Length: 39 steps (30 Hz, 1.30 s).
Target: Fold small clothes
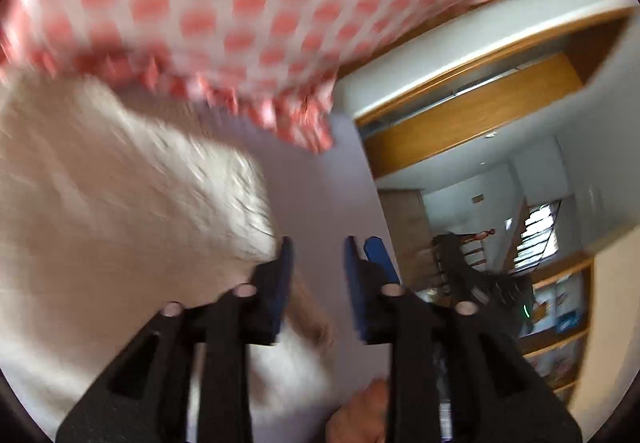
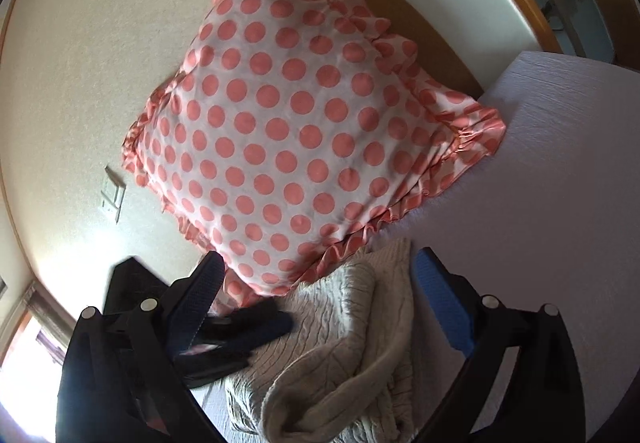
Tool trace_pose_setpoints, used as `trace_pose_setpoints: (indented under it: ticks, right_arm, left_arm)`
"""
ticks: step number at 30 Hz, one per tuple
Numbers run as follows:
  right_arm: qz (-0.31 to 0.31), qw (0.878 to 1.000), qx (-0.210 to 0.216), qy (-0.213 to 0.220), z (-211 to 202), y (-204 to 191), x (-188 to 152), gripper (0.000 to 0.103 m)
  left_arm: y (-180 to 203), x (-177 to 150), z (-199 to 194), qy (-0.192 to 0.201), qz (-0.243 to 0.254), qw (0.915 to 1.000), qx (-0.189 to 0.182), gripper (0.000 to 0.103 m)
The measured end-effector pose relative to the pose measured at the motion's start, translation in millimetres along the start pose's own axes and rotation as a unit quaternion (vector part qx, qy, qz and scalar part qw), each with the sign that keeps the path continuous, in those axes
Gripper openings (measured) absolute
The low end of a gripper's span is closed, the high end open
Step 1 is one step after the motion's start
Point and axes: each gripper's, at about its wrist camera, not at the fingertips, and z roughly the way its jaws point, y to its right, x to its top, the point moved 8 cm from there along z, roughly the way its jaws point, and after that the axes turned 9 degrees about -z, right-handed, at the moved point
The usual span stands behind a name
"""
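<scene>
Both claws gape, empty: knit (image 2: pixel 340 343) lies crumpled on sheet (image 2: pixel 560 203) between right claw (image 2: pixel 320 303) fingers, pillow (image 2: pixel 296 123) at 12; left claw (image 1: pixel 318 275) has it at 10, so right is nearer.

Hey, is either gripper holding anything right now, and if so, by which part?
Nothing is held. The left gripper is open with only air between its fingers, and the right gripper is open wide above the cream cable-knit sweater.
</scene>
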Motion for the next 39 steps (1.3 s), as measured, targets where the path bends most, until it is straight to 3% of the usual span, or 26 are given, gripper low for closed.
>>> trace_pose_setpoints:
  ticks: [2,4,6,9,12,13,14,15,16,17,20,24,25,27,28,30,33,34,35,36,37,39]
  right_arm:
    - [-0.012,1.000,0.018,-0.022,1.0,-8.7,-3.6,0.096]
    - [-0.028,0.998,0.037,-0.052,-3.7,-21.3,-13.7,0.092]
    - [-0.056,0.994,0.055,-0.074,-11.3,-37.9,-26.6,0.085]
    - [-0.131,0.985,0.055,-0.097,-22.0,-64.7,-49.4,0.080]
    - [-0.191,0.972,0.021,-0.132,-17.0,-79.3,-73.4,0.078]
    - [-0.212,0.967,0.000,-0.144,-12.9,-80.0,-81.9,0.070]
    - [-0.229,0.961,-0.017,-0.154,-8.8,-78.8,-88.7,0.037]
    - [-0.244,0.954,-0.048,-0.170,-3.2,-72.3,-96.5,0.022]
    - [-0.243,0.947,-0.084,-0.193,2.6,-57.6,-104.5,0.016]
    - [-0.220,0.949,-0.088,-0.208,5.3,-44.0,-110.0,0.015]
    - [-0.128,0.964,-0.070,-0.222,2.2,-9.8,-113.4,0.014]
    - [-0.130,0.963,-0.073,-0.222,-3.2,-19.4,-110.0,0.017]
    - [-0.120,0.966,-0.061,-0.218,-4.8,-25.6,-104.8,0.029]
    - [-0.105,0.973,-0.045,-0.199,-5.5,-31.2,-88.9,0.071]
    - [-0.102,0.978,-0.045,-0.177,-4.4,-33.3,-75.9,0.082]
    - [-0.113,0.977,-0.056,-0.169,7.8,-32.4,-64.7,0.080]
    - [-0.112,0.970,-0.094,-0.192,38.0,-16.3,-59.0,0.068]
    - [-0.110,0.968,-0.106,-0.201,46.5,-10.1,-59.8,0.060]
    - [-0.107,0.965,-0.110,-0.212,55.7,-4.9,-62.9,0.038]
    - [-0.105,0.964,-0.103,-0.224,64.2,-3.2,-68.1,0.022]
    - [-0.109,0.961,-0.101,-0.232,69.6,-1.4,-72.2,0.015]
    - [-0.129,0.964,-0.112,-0.205,71.4,-2.7,-61.8,0.012]
  left_arm:
    - [-10.1,-3.9,-38.3,0.033,0.040,0.9976,0.046,0.044]
    - [-27.4,-13.4,-67.0,0.047,0.075,0.9905,0.105,0.044]
    - [-43.1,-24.8,-87.3,0.054,0.103,0.9842,0.134,0.044]
    - [-63.5,-35.1,-104.2,0.051,0.116,0.9830,0.133,0.048]
    - [-71.7,-43.3,-102.8,0.039,0.117,0.9843,0.127,0.050]
    - [-73.2,-46.9,-96.8,0.033,0.119,0.9843,0.126,0.053]
    - [-73.9,-51.2,-89.1,0.027,0.124,0.9833,0.131,0.056]
    - [-77.4,-55.2,-81.9,0.022,0.131,0.9809,0.143,0.057]
    - [-80.1,-60.8,-73.9,0.017,0.140,0.9774,0.158,0.057]
    - [-83.2,-66.5,-67.2,0.007,0.149,0.9749,0.165,0.057]
    - [-88.2,-81.2,-58.2,-0.002,0.164,0.9724,0.166,0.057]
    - [-94.0,-88.8,-58.5,-0.009,0.172,0.9707,0.168,0.057]
    - [-94.7,-89.4,-59.4,-0.009,0.170,0.9715,0.165,0.058]
    - [-97.2,-90.7,-60.0,-0.009,0.166,0.9732,0.159,0.058]
    - [-98.3,-90.7,-60.3,-0.008,0.163,0.9745,0.155,0.058]
    - [-98.0,-92.3,-61.8,-0.007,0.158,0.9761,0.149,0.058]
    - [-97.0,-93.2,-62.2,-0.007,0.157,0.9768,0.145,0.061]
    - [-97.1,-93.6,-62.2,-0.007,0.158,0.9766,0.145,0.061]
    - [-96.7,-93.6,-62.2,-0.007,0.159,0.9766,0.145,0.061]
    - [-96.8,-93.6,-62.0,-0.007,0.159,0.9767,0.145,0.061]
    - [-97.2,-93.1,-61.8,-0.007,0.158,0.9770,0.143,0.062]
    - [-97.7,-91.7,-61.2,-0.008,0.156,0.9779,0.139,0.062]
